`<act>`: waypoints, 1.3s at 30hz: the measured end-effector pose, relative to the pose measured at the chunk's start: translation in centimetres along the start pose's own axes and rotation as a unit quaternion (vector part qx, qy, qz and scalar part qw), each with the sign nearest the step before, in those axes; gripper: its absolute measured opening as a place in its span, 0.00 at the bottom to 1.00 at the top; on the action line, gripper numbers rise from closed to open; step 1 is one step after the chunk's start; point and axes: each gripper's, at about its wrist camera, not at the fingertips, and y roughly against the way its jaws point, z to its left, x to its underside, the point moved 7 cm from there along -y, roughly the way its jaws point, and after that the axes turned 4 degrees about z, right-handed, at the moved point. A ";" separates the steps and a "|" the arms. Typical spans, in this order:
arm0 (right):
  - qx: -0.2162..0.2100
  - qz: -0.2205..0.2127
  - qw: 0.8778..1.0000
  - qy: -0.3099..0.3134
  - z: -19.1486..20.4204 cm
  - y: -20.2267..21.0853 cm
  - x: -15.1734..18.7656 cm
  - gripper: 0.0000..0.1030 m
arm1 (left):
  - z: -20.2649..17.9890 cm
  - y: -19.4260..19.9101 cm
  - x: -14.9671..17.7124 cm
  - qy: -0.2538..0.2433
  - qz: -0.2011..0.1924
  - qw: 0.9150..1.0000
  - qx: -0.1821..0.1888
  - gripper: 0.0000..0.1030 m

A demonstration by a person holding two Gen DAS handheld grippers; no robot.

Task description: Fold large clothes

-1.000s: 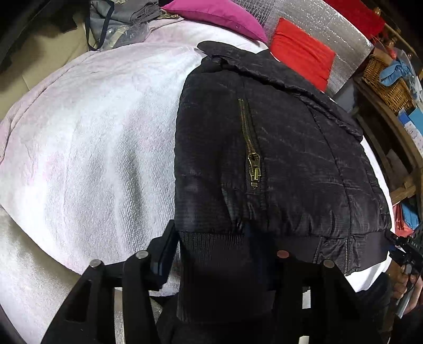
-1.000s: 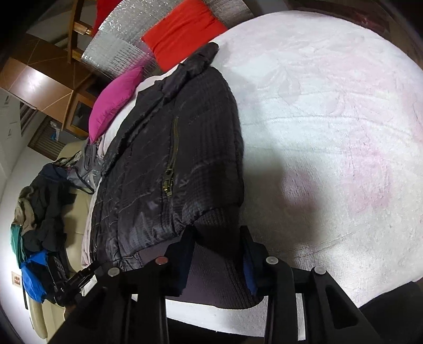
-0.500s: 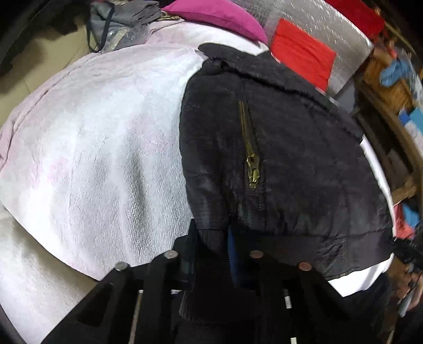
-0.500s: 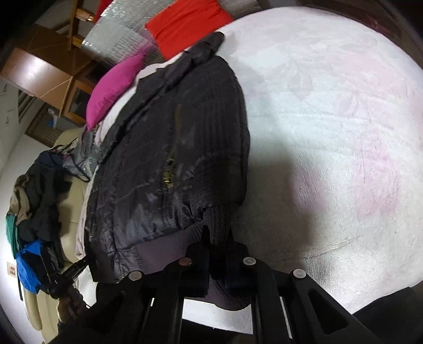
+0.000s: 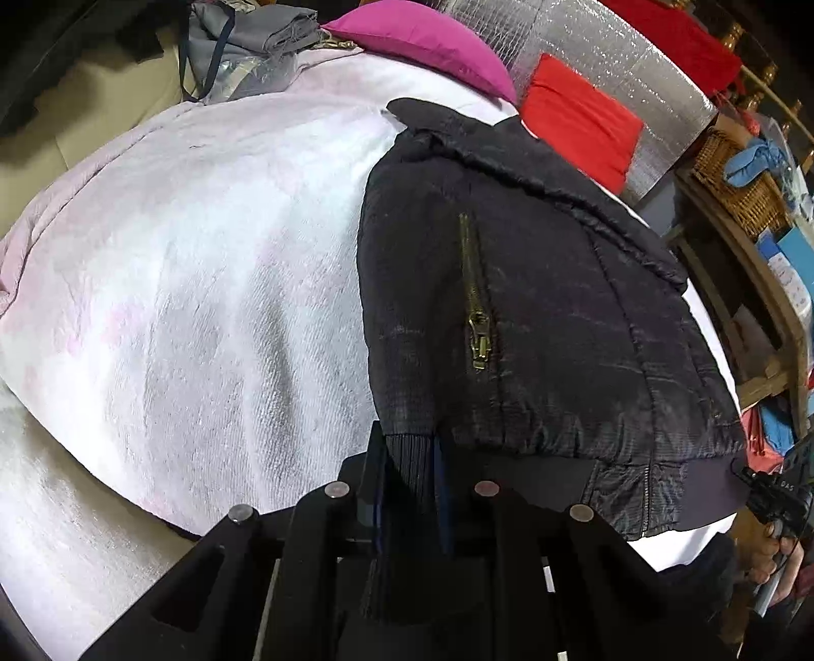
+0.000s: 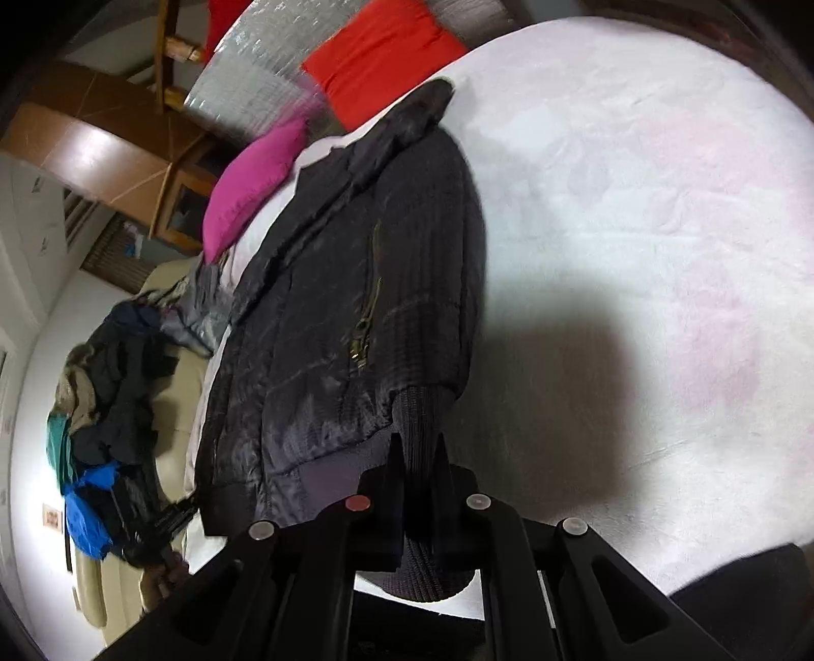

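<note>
A black quilted jacket [image 5: 559,315] with a brass pocket zip [image 5: 478,325] lies flat on a white and pink blanket [image 5: 203,284]. Its collar is at the far end and its ribbed hem is nearest me. My left gripper [image 5: 409,442] is shut on the hem's left corner, with ribbed knit squeezed between the pads. In the right wrist view the same jacket [image 6: 330,330] stretches away to the left. My right gripper [image 6: 418,447] pinches the ribbed knit at the hem's right corner. Its jaws are opening slightly, though the pads still press on the fabric.
A magenta pillow [image 5: 422,40] and a red pillow [image 5: 580,117] lean on silver foil sheeting [image 5: 600,51] behind the jacket. Wicker baskets [image 5: 737,178] on wooden shelving stand to the right. A heap of clothes [image 6: 107,386] lies on a beige sofa at the left.
Both grippers stood open around the hem corners a second ago. They have since closed on the ribbed knit. The fabric is bunched between the pads, and neither hand has shifted much.
</note>
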 end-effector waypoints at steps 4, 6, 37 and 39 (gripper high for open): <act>0.013 -0.006 1.000 -0.007 -0.4 -0.4 -0.1 0.21 | -0.6 -0.7 -0.2 -0.001 0.000 1.000 -0.015 0.28; 0.016 -0.010 1.000 -0.003 -0.3 -0.5 -0.2 0.34 | -0.8 -1.0 -0.3 -0.006 -0.001 1.000 -0.031 0.38; -0.013 -0.003 1.000 0.015 0.7 1.6 -0.4 0.08 | -1.8 2.1 -1.7 -0.015 -0.033 0.999 0.012 0.15; -0.015 -0.001 1.000 0.014 0.5 1.5 -0.3 0.08 | -1.6 2.2 -1.5 -0.013 -0.032 0.999 0.012 0.15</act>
